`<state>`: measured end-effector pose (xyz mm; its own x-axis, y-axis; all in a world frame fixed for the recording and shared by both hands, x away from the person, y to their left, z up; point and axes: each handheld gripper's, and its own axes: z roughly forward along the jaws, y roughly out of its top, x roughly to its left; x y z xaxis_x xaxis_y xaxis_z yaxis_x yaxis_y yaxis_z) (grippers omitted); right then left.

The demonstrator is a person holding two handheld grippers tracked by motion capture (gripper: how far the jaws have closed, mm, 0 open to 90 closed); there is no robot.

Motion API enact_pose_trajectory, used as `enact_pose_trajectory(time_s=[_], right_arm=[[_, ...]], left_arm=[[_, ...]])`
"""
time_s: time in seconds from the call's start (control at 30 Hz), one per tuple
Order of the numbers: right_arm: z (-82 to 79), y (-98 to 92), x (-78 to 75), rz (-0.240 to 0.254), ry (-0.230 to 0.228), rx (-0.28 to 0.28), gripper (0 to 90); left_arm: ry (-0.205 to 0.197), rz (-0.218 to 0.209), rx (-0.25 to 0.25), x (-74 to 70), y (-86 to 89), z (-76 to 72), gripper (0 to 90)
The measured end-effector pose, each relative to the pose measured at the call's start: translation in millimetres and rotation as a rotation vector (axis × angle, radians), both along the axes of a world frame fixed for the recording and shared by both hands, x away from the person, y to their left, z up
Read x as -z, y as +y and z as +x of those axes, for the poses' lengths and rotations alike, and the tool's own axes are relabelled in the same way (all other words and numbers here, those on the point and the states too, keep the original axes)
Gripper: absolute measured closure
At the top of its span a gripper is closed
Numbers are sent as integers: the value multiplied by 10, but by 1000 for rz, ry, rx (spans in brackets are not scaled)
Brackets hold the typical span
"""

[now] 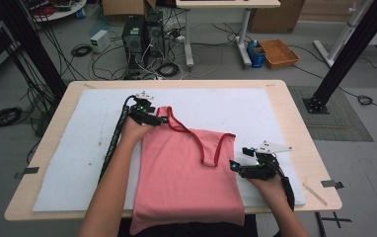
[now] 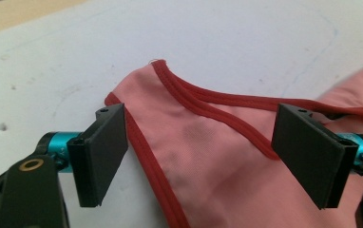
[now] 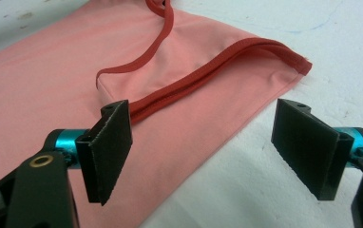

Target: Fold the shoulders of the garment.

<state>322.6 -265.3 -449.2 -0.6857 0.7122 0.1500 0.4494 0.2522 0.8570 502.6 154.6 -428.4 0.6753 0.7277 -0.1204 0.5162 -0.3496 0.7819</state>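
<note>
While a pink top (image 1: 186, 177) lies flat on the white mat (image 1: 78, 148) of the bench (image 1: 295, 118), two grippers sit at its strap corners.

Left gripper (image 1: 163, 120) rests at the far left shoulder of the top; its fingers (image 2: 104, 152) are spread wide, one on either side of the red-edged strap (image 2: 208, 107), with no grip on the cloth. Right gripper (image 1: 234, 165) lies beside the top's right edge, near the other shoulder corner (image 3: 299, 64); its fingers (image 3: 110, 147) are likewise spread, one over the pink cloth and one over the bare mat. The lower hem of the top hangs over the near edge of the bench.
</note>
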Motion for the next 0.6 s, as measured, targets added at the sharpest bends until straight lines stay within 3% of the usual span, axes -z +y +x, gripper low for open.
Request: enact_pose_trajectory(time_s=[0.07, 0.13, 0.17, 0.23, 0.33, 0.43, 0.5, 0.6], right_arm=[[-2, -3, 0, 5, 7, -3, 213], [4, -1, 0, 3, 11, -7, 213], [7, 3, 1, 2, 17, -7, 213], [13, 7, 2, -1, 24, -13, 213], [17, 6, 3, 0, 27, -16, 213], [20, 7, 5, -1, 25, -19, 213], [19, 8, 4, -3, 25, -21, 213], [25, 14, 6, -7, 30, -34, 213]], left_arm=[[7, 2, -15, 28, -15, 72, 198], [3, -35, -37, 54, -1, 123, 200], [21, -44, -46, 69, 6, 156, 203], [34, -8, -49, 82, -3, 199, 203], [38, 12, -48, 73, -40, 267, 203], [35, 70, -56, 85, -86, 324, 218], [20, 86, -63, 104, -101, 332, 262], [37, 102, -44, 164, -150, 325, 372]])
